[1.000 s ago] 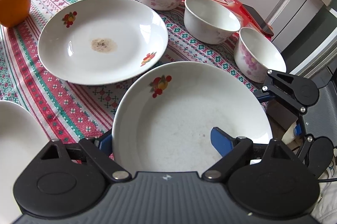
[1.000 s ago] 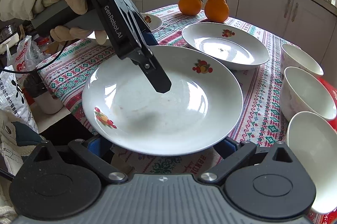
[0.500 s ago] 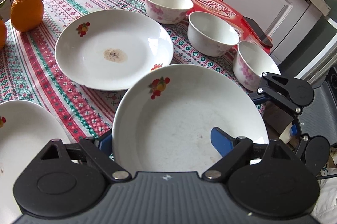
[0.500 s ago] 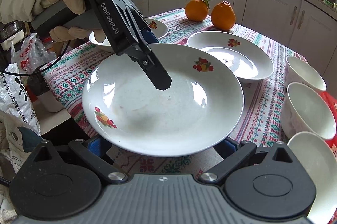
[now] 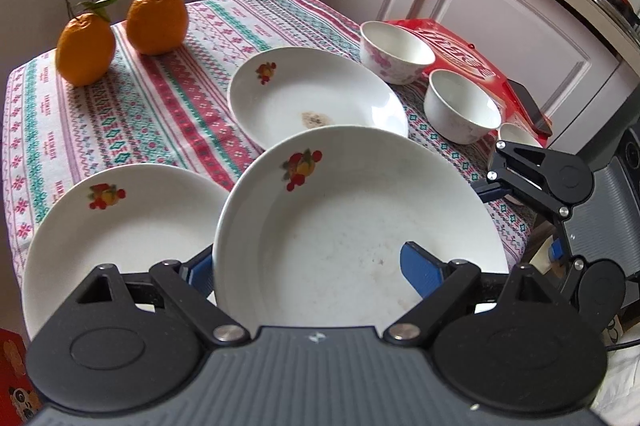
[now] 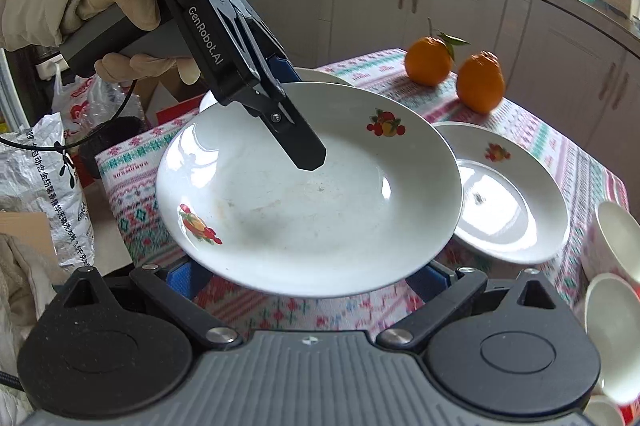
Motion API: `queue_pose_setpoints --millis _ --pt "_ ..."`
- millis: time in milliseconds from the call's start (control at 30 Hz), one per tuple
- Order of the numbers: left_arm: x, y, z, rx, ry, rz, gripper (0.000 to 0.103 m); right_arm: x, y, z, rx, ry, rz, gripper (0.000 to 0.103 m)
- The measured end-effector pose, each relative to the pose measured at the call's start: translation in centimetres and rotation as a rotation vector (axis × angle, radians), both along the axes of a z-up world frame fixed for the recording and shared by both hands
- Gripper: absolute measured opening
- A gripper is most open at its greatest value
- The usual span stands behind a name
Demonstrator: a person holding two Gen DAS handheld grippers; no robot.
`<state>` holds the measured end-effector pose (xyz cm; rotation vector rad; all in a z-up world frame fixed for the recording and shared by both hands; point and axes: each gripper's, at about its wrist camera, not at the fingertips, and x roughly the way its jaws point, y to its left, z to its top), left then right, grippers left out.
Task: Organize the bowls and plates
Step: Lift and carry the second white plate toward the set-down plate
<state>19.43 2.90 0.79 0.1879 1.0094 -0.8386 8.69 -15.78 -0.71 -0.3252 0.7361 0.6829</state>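
A white plate with fruit prints (image 5: 352, 226) is held in the air above the table, also in the right wrist view (image 6: 312, 193). My left gripper (image 5: 308, 270) is shut on its near rim, one finger over the plate, one under. My right gripper (image 6: 308, 278) holds the opposite rim; its blue pads sit under the plate and its grip is unclear. Two more plates lie on the tablecloth: one at left (image 5: 120, 226), one with a brown stain behind (image 5: 316, 97). Three white bowls (image 5: 396, 51) (image 5: 462, 105) (image 5: 518, 135) stand at the right.
Two oranges (image 5: 84, 49) (image 5: 157, 19) sit at the far left corner of the patterned tablecloth (image 5: 140, 113). A red box (image 5: 460, 53) with a phone (image 5: 530, 105) on it lies behind the bowls. White cabinets surround the table. Bags lie on the floor (image 6: 48, 177).
The held plate has risen and moved left, away from the bowls and toward the left plate. Both grippers moved with it. The oranges have come into fuller view.
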Motion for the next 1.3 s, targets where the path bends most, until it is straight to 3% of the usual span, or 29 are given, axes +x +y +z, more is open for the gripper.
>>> queue_pose_setpoints --millis 533,1300 --pt "2.6 6.2 -1.0 -0.003 0.006 0.140 0.091 5.1 5.2 -0.4 -0.010 0.026 0.113 0.102" --pt "5.4 7.4 -3.2 -0.016 0.051 0.147 0.091 6.9 6.5 -0.1 0.026 0.114 0.076 0.102"
